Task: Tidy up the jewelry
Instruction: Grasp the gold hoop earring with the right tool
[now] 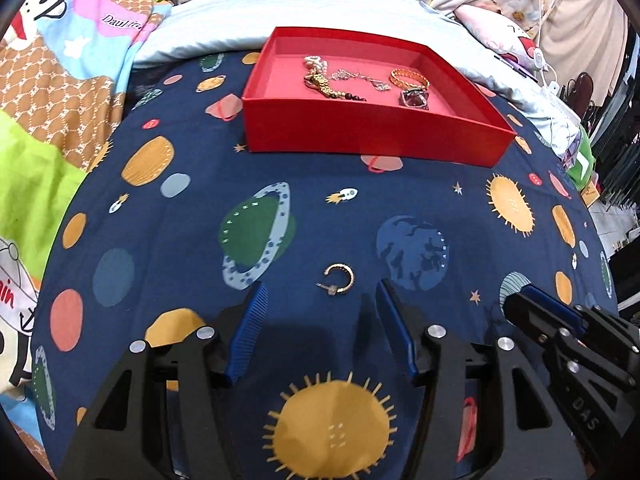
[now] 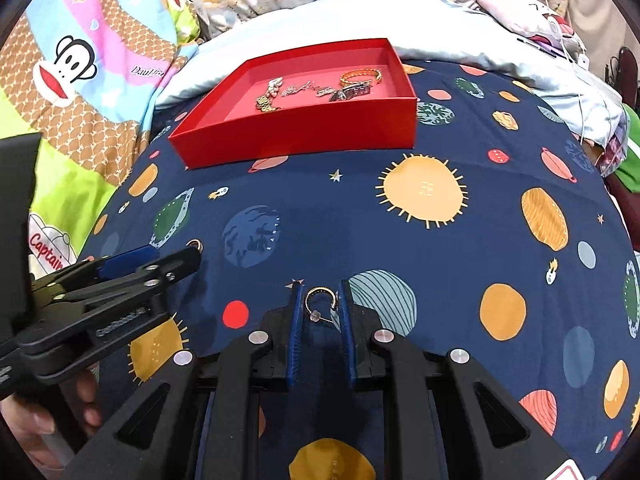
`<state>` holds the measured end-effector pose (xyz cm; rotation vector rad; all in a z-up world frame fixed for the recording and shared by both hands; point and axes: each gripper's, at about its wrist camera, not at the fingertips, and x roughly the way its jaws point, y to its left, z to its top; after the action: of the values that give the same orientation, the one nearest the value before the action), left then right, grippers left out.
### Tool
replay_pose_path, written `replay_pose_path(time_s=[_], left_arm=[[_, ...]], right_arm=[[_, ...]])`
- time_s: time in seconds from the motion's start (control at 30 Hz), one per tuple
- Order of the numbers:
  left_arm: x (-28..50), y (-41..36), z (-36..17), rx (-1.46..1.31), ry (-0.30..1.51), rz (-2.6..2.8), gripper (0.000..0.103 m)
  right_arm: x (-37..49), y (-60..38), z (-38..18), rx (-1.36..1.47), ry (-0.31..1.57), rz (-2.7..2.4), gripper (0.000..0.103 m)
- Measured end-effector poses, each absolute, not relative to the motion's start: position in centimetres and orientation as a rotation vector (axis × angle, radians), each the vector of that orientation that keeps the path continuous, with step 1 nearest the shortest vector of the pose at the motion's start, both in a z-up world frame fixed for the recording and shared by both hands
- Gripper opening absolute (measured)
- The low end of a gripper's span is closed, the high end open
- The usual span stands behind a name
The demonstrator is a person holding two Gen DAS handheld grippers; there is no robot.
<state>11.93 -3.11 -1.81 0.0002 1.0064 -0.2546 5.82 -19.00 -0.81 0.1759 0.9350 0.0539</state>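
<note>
Two small gold hoop earrings are seen on the navy bedsheet printed with planets and suns (image 1: 168, 240), well short of the shallow red cardboard box (image 1: 372, 136) that sits farther back on the bed. One gold hoop earring with a post (image 1: 338, 279) is framed between the blue-padded jaws of the left gripper (image 1: 322, 290), which are held wide apart with nothing gripped; the earring lies flat on the sheet just ahead of the fingertips, touched by neither pad. The second gold hoop earring with a clear backing (image 2: 320, 302) is flanked by the jaws of the right gripper (image 2: 319, 290), which are drawn in narrowly around it; whether the pads actually press on it cannot be told. Inside the red box, a tangle of jewellery is gathered toward the back: a gold braided bangle (image 1: 409, 77), a pale beaded piece (image 1: 316, 63), a silver chain (image 1: 352, 76) and a dark beaded strand (image 1: 348, 95).
</note>
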Motion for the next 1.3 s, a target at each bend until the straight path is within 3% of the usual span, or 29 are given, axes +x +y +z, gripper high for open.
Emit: replay_pose_path(time_s=[0.23,0.5,1.3], left_arm=[[12.1,-3.8,-2.2,0.020,0.991,-0.254,0.045],[12.2,-3.9,-2.2,0.019,0.981,-0.270,0.020],[10.5,-2.9,1.2,-0.023,0.943,-0.311,0.019]], right_arm=[[5.9,-19.5,-0.8,0.196,0.932,0.059,0.016],[5.9,-19.6,-1.0,0.211,0.935,0.060,0.016],[5.1,-19.3,2.0,0.208,0.872,0.083,0.016]])
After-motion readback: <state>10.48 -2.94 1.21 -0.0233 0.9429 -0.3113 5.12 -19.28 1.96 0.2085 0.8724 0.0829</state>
